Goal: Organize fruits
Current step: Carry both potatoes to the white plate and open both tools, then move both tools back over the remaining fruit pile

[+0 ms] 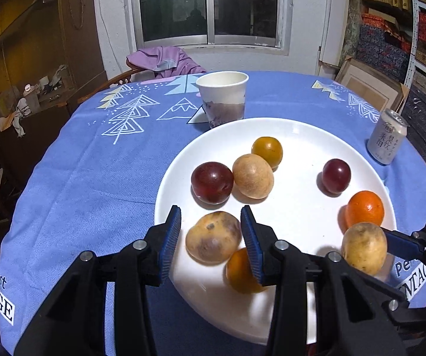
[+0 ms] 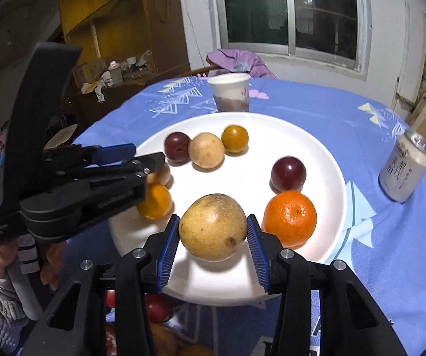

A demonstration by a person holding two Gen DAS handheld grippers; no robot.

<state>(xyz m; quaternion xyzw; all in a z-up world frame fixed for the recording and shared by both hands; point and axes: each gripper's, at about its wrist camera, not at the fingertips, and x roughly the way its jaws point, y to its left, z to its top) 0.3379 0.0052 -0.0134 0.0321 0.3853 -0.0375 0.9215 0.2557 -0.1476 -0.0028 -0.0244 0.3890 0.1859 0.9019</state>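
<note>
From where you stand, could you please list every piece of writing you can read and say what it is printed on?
"NTAG", with "Pe" above it: white patch on the tablecloth, cut off by the right gripper.
"ert" above "GE": tablecloth's near left corner, cut off.
Chinese characters in dark print on the white can: too small to read reliably.
Small white print on the left gripper, seen from the right wrist: too blurred.

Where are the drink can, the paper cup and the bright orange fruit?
Drink can (image 2: 402,169), right wrist view, middle of its printed side.
Paper cup (image 1: 223,98), left wrist view, middle of its outer wall.
Bright orange fruit (image 2: 290,218), right wrist view, centre of its skin.
</note>
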